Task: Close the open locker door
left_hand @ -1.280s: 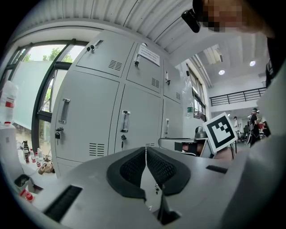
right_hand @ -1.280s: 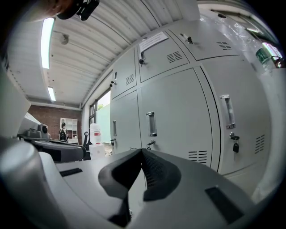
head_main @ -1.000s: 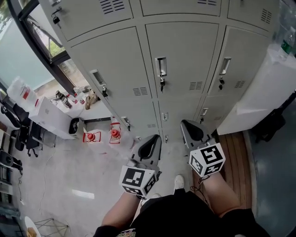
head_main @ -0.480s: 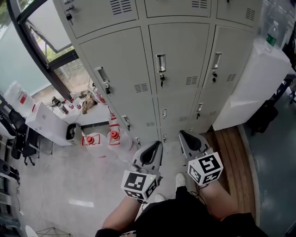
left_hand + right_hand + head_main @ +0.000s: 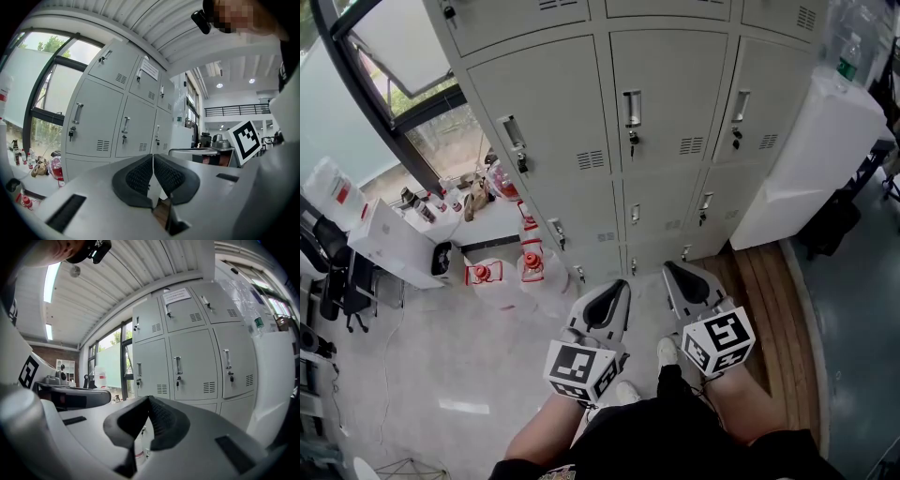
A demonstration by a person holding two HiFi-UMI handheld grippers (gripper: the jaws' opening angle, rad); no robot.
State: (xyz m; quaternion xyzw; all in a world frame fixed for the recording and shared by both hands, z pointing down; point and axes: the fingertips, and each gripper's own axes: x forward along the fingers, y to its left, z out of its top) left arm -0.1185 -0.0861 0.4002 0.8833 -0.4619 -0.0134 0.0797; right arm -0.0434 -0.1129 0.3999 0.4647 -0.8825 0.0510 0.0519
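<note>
A bank of grey lockers (image 5: 666, 94) fills the top of the head view. Every door I can see lies flush with its neighbours, among them the middle door (image 5: 661, 89) with its upright handle and key and the left door (image 5: 546, 112). My left gripper (image 5: 614, 286) and right gripper (image 5: 672, 270) are held side by side in front of the person's legs, pointing at the lockers and well short of them. Both are shut with nothing between the pads. The left gripper (image 5: 153, 157) faces the doors (image 5: 93, 126) at a slant; the right gripper (image 5: 149, 399) faces them (image 5: 187, 366) more squarely.
A tall white cabinet (image 5: 811, 159) with a water bottle (image 5: 848, 58) on top stands right of the lockers, on a wooden strip of floor (image 5: 769, 281). Red-capped jugs (image 5: 530, 267) and white boxes (image 5: 394, 244) sit low at the left below a window (image 5: 394, 56). A shoe (image 5: 667, 352) shows between the grippers.
The lockers look a little farther off and more of the bottom row shows. Both grippers stay shut and side by side, drawn back along with the person.
</note>
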